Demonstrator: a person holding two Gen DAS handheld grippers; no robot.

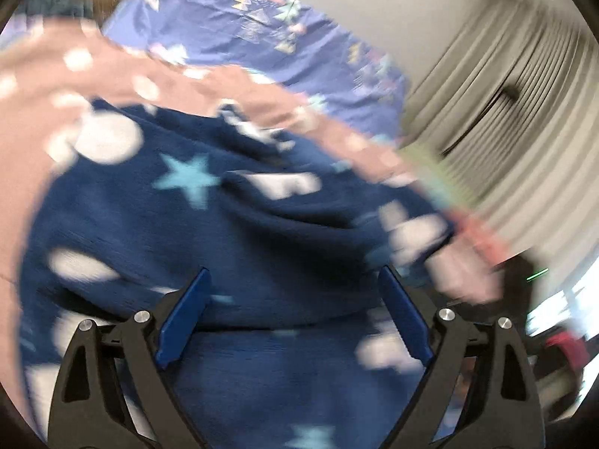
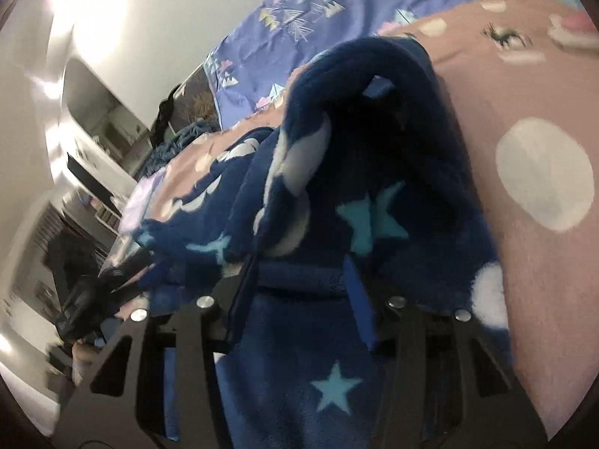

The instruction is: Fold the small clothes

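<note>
Navy star-printed fleece garment [image 2: 337, 393]: bunched on pink dotted bedspread [image 2: 524, 262], unfolded; left gripper [image 1: 294, 292] spread wide, right gripper [image 2: 299, 280] grasping its edge.

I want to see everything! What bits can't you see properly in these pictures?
- Right gripper, right wrist view: the blue starry garment drapes over its fingers, so its grip is unclear.
- Garment's full shape, left wrist view: blurred and cut off by the edges.
- Pink spotted blanket: pattern smeared by blur.
</note>
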